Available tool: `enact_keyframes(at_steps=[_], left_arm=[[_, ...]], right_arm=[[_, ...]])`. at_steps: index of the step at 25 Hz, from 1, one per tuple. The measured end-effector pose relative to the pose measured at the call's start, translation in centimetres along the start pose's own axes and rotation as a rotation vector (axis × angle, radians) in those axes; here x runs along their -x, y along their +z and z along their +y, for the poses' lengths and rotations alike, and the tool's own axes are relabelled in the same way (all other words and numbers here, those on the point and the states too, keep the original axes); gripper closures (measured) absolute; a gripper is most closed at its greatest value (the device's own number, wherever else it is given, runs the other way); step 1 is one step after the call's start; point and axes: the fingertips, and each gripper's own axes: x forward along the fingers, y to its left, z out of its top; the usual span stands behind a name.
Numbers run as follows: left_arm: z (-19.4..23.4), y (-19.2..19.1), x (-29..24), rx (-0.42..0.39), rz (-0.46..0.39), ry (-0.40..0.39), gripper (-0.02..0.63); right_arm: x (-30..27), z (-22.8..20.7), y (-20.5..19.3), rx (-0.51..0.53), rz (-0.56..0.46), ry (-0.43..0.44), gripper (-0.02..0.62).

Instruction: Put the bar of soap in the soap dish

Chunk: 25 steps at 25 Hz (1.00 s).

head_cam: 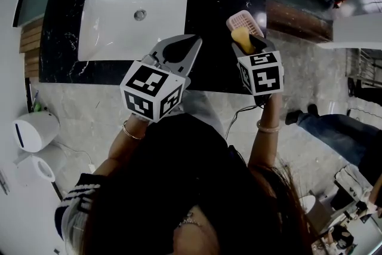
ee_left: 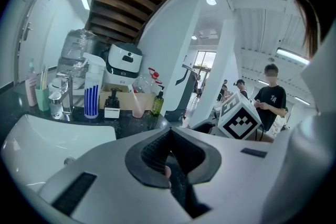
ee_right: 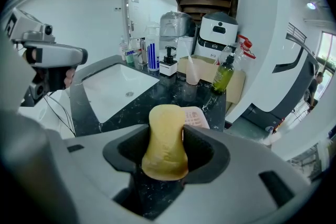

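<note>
My right gripper (ee_right: 167, 150) clamps the soap (ee_right: 165, 131) near the dish (ee_right: 197, 118); my left gripper (ee_left: 169, 157) is closed, empty.

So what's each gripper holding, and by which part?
Right gripper pinches the soap by its sides near one end; the other end sticks out. Left gripper is shut, empty.

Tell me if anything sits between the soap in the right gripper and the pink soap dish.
Nothing visible does. The right gripper is shut on the yellow bar of soap, and the soap dish lies just beyond it on the black counter, with its slats bare. The bottles and cups stand farther back, out of the path.
</note>
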Motion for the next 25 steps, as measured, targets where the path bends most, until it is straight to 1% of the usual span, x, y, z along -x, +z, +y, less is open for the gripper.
enact_keyframes(at_steps=[11,25], left_arm=[[0.1,0.6,-2.6,0.004,0.015,0.006,0.604],[1.0,0.3,-4.3,0.018,0.039,0.033,0.604]], right_arm=[[-1.1,-2.6,0.2,0.0,0.007,0.01,0.391],[-3.2,-4.9,0.5,0.003,0.021,0.024,0.391]])
